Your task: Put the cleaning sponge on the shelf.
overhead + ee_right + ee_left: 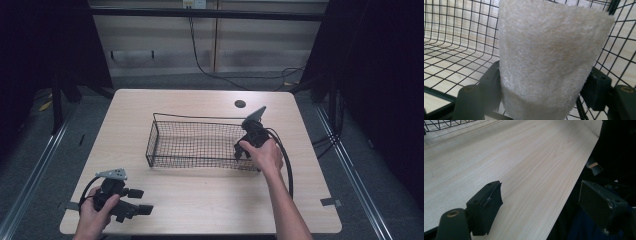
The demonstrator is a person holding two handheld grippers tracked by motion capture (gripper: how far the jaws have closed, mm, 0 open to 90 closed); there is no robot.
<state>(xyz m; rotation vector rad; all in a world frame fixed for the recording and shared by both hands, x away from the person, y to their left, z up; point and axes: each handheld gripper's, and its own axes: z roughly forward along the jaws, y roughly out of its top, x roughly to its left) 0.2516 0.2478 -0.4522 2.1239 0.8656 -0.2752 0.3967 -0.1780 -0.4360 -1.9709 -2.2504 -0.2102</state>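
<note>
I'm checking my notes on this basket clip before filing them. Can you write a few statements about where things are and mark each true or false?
1. The right tool grips a cream fuzzy piece. True.
2. The wire basket stands on the floor. False: it stands on the wooden table.
3. The left tool holds a cloth. False: its jaws stand open with nothing between them, over the table's near edge.
4. The right tool is at the basket's right end. True.
5. The fuzzy piece lies outside the basket. False: basket mesh surrounds it.
</note>
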